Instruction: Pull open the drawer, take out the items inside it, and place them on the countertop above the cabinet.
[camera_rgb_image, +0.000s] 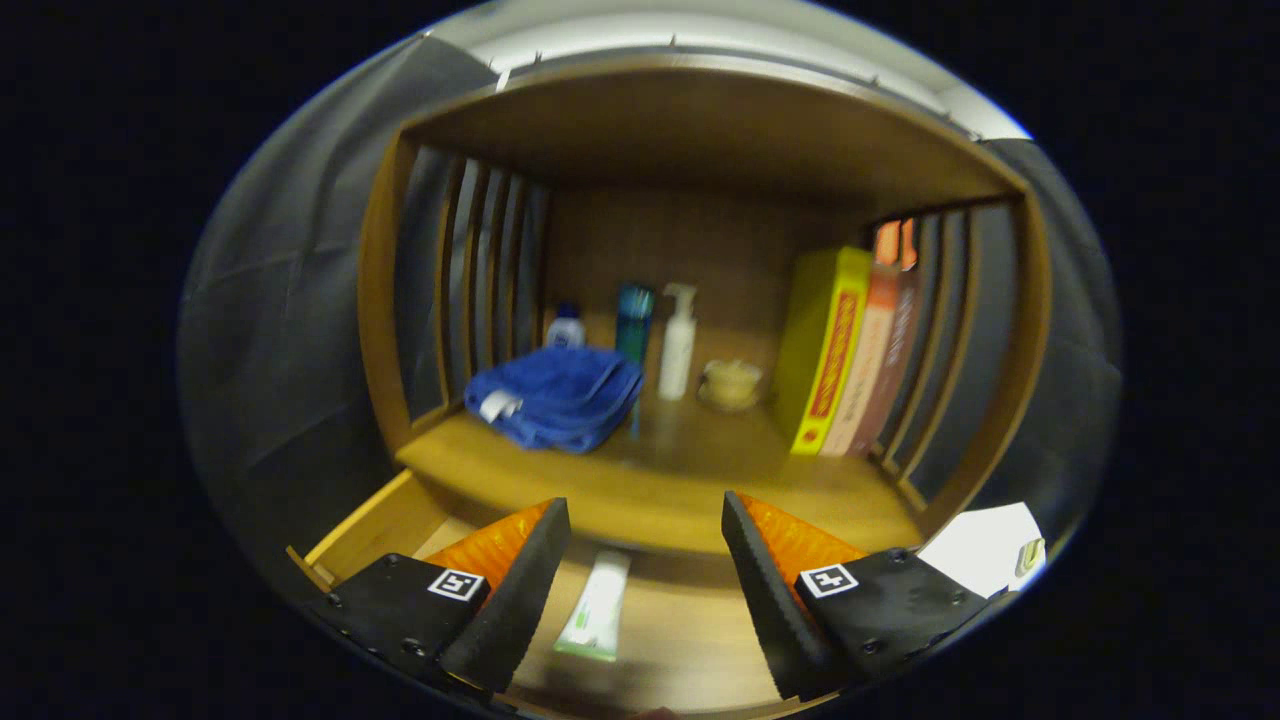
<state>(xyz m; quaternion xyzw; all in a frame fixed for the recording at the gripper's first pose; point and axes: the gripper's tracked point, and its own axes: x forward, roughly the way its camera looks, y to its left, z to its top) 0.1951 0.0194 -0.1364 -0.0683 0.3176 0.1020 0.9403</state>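
tongs (645, 520) spread wide, gripping nothing, above the pulled-out drawer (375, 525); a white tube (595, 605) lies between them, low centre.

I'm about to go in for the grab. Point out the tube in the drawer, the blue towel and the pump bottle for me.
Tube (595, 607): gripper view, mid-body, between the open fingers, in the drawer.
Blue towel (555, 395): gripper view, top fold, on the countertop.
Pump bottle (677, 355): gripper view, body, right of the towel.
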